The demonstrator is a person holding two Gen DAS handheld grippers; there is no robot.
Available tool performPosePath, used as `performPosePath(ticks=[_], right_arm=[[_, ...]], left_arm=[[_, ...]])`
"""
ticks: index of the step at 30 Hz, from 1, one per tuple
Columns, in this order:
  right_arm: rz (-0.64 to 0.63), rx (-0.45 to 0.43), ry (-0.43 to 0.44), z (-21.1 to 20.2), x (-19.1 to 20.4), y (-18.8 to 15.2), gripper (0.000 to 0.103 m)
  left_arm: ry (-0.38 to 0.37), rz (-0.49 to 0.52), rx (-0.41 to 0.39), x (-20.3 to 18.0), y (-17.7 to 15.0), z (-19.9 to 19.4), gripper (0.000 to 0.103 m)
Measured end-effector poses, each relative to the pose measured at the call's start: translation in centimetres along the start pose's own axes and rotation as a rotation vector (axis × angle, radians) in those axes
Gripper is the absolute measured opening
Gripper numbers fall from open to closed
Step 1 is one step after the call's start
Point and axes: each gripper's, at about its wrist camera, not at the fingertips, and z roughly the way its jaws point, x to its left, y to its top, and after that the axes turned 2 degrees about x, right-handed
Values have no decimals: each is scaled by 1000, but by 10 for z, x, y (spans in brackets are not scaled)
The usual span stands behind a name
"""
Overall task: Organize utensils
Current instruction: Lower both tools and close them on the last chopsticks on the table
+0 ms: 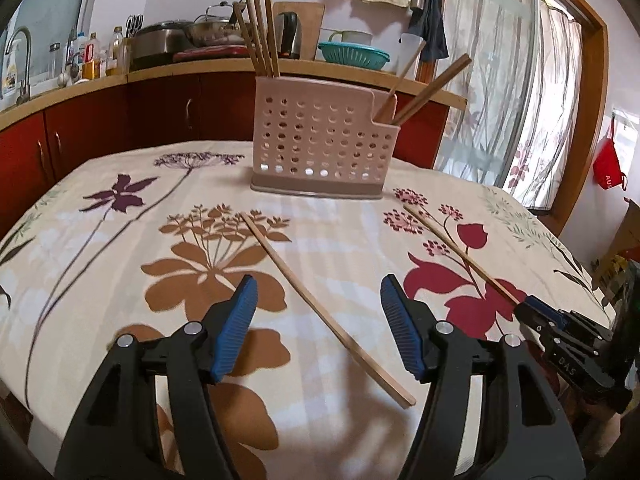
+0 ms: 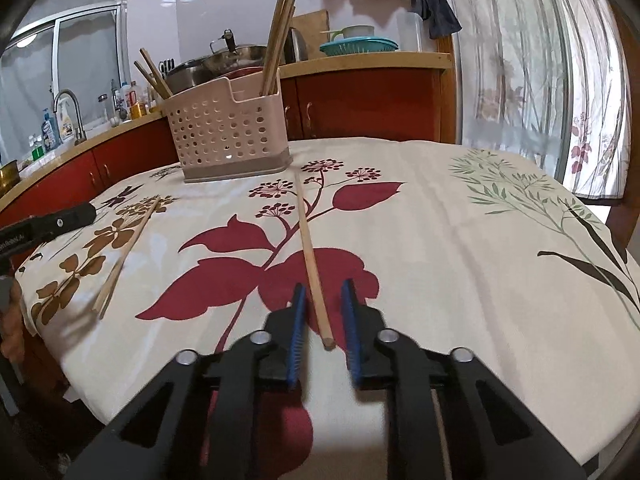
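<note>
Table: we work on a cream cloth w/ printed flowers (image 1: pixel 120 240).
Holder: pink perforated plastic utensil caddy (image 1: pixel 320 144) at far side, several sticks already in.
Left gripper (image 1: pixel 318 328): jaws wide, empty; flat tan wooden chopstick (image 1: pixel 320 304) lies diagonally btwn them.
Right gripper (image 2: pixel 323 320): jaws narrow, straddling near end of round pale wooden chopstick (image 2: pixel 310 256); pads apart from it, axis pointing toward caddy.
Views: only the right cam shows that gap.
</note>
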Motion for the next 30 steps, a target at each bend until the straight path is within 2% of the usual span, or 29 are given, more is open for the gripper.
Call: performPosePath(ticks=[10,14,20,26,28,30], right_arm=[[-52,-9,6,-4,16,3,7],[-57,-19,10,-7,20,5,7],[-61,-43,21,-14,25,9,7],[-54,-54,32,-15,27,10,7],[-53,-53,34,-16,27,10,7],[-48,-58,36,-17,27,9,7]], left_arm=[[-31,35,77,-18,-24,17,64],[-13,48,112,-18,-32,22,64],[99,32,125,4,-37,10,64],[81,26,110,11,-39,3,64],[63,42,92,8,-41,4,59],[55,64,77,7,-42,5,47]])
